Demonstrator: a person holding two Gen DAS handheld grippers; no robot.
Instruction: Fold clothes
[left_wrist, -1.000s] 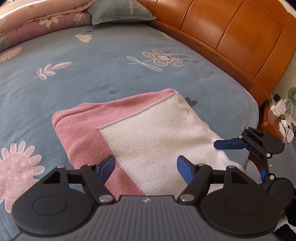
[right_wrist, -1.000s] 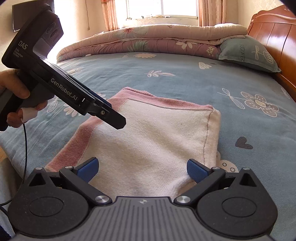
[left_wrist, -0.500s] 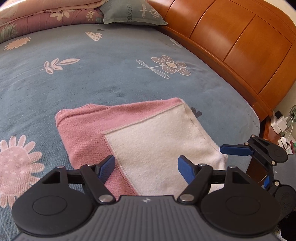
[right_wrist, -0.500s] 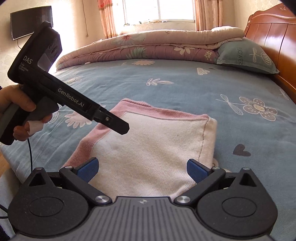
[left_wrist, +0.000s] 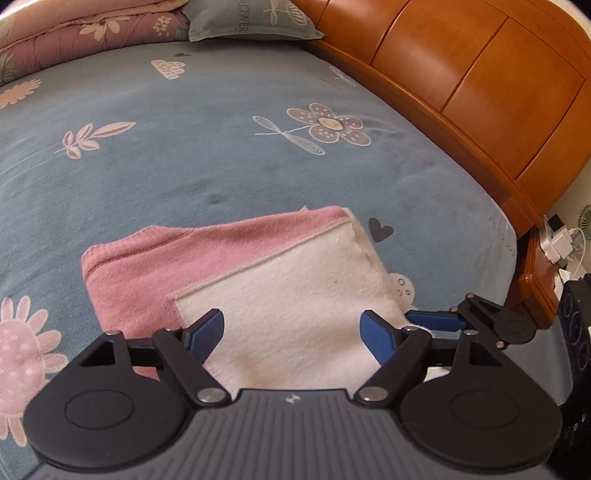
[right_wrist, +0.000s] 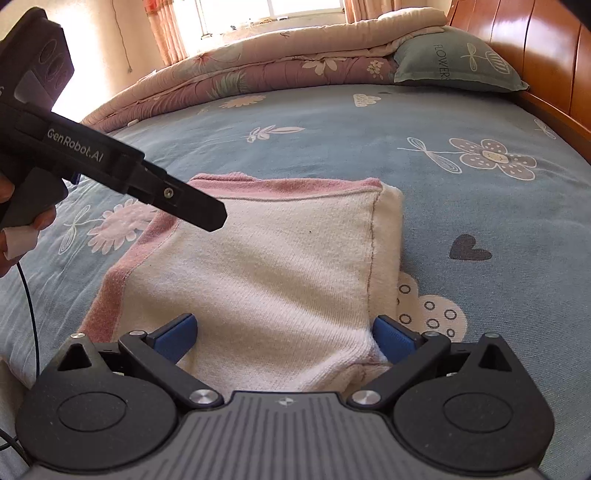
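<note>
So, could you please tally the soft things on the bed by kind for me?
Folded garment: 1
Pillow: 1
Quilt: 1
Total: 3

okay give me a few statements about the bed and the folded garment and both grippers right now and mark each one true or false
1. The pink and white garment lies folded on the blue floral bedsheet. True.
2. The left gripper is clamped shut on the garment. False: its jaws stand apart, having just been opening, with cloth below them but not pinched.
3. The right gripper is open. True.
4. A grey-green pillow sits by the wooden headboard. True.
5. The rolled quilt lies on top of the garment. False: it is at the far side of the bed, apart from it.
</note>
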